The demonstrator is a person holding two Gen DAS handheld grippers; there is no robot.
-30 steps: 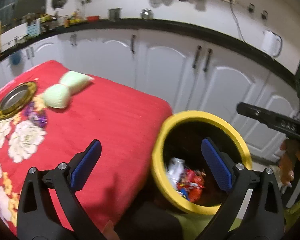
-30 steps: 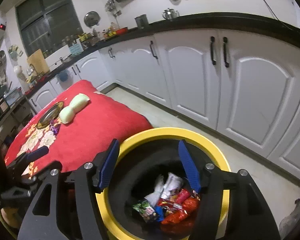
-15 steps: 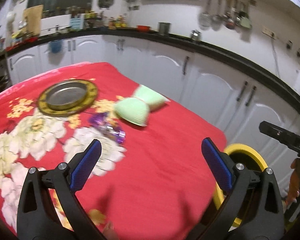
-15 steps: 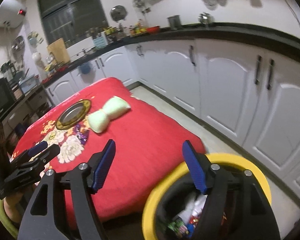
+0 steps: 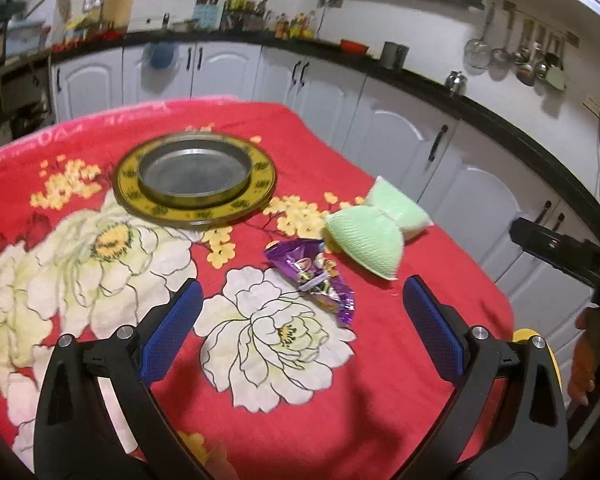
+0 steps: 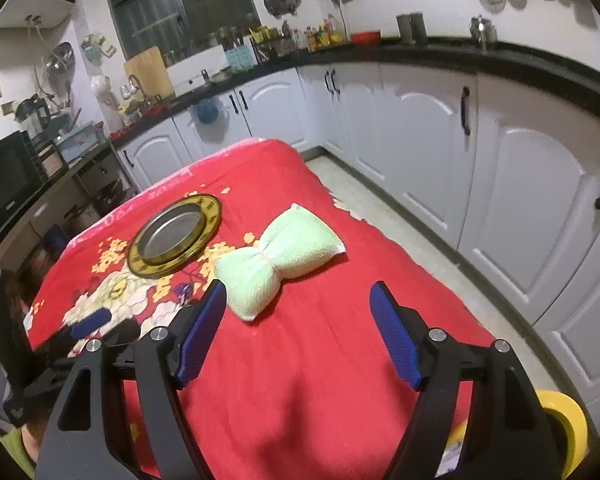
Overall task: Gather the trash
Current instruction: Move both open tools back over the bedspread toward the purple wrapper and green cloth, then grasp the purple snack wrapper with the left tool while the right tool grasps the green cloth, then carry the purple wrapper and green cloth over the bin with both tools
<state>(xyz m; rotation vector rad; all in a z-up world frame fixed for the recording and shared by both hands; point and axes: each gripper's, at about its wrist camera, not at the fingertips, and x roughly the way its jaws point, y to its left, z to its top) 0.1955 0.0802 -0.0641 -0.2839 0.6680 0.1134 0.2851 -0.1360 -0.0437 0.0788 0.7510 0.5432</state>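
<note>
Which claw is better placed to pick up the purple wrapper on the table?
Left. The left claw is open, with the wrapper just ahead; the right claw faces the green sponge.

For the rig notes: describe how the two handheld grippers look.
Both match. The left gripper and the right gripper each have a black plastic frame with triangular cut-outs, silver round bolt heads at the finger joints, and two fingers faced with blue textured pads. The right gripper's black body shows pale lettering in the left view, too blurred to read.
</note>
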